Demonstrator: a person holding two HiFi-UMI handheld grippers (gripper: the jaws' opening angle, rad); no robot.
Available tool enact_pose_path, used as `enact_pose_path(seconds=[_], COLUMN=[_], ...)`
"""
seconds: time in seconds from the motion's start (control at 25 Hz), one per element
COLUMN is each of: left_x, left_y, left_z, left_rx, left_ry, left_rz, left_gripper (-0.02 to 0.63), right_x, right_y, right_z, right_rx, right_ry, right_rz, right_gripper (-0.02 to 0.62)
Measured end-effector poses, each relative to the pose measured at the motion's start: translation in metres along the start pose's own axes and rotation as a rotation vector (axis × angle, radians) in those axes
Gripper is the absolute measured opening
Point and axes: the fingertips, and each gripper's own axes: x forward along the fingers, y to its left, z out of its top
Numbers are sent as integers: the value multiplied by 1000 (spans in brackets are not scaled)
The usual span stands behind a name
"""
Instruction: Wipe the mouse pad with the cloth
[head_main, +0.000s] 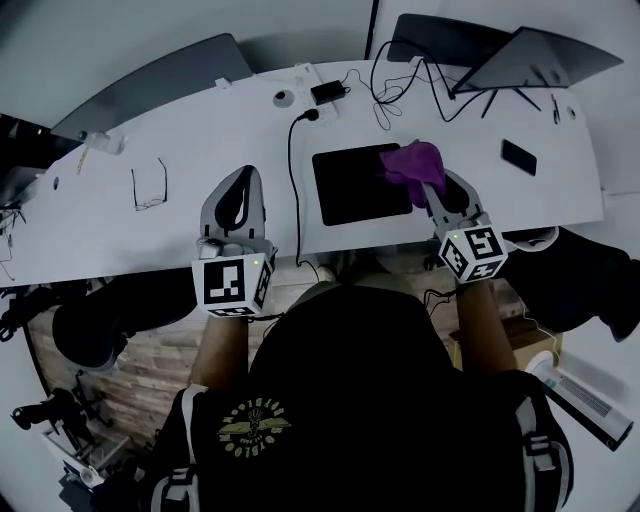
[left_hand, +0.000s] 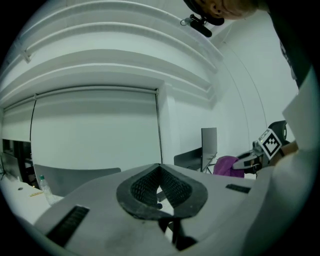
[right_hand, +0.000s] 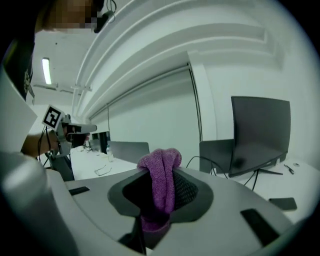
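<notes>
- Pinches a purple cloth (right_hand: 160, 187) in the right gripper (head_main: 428, 188): one fold bunched between the jaws, the rest draped at the far right corner of the black mouse pad (head_main: 350, 190).
- Cannot tell whether the cloth presses on the pad or hangs just above it.
- Holds the left gripper (left_hand: 160, 170) with jaws pressed together on nothing, over the bare white desk (head_main: 120, 230) left of the pad and well apart from the cloth.
- Looks like an early point in the wipe: covers one corner only, and leaves nearly the whole dark surface to sweep, leftward and toward the near edge.
- Shows no visible difference between wiped and unwiped parts.
- Calls for care at the left edge, with a black cable (head_main: 291, 180) running just beside it and down over the desk front.
- Calls for a short stroke toward the near edge too, close to the desk's front lip.
- Offers open room on the right, between the pad and a phone (head_main: 518, 157); farther back, only a tangle of wires.
</notes>
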Motion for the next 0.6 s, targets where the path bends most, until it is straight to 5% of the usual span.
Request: enact_pose_path(seconds=[0.28,0.6], left_x=[-20,-36], left_y=[-3,-10], left_z=[16,19], left_rx=[14,-20], left_ry=[-27,-57], left_rz=[-5,-28], left_gripper=[2,2], right_x=[-41,-66], right_y=[13,23], right_z=[60,80], right_rx=[-73,-85], right_ry=[-148,-186], right_rz=[-22,-66], right_gripper=[91,91])
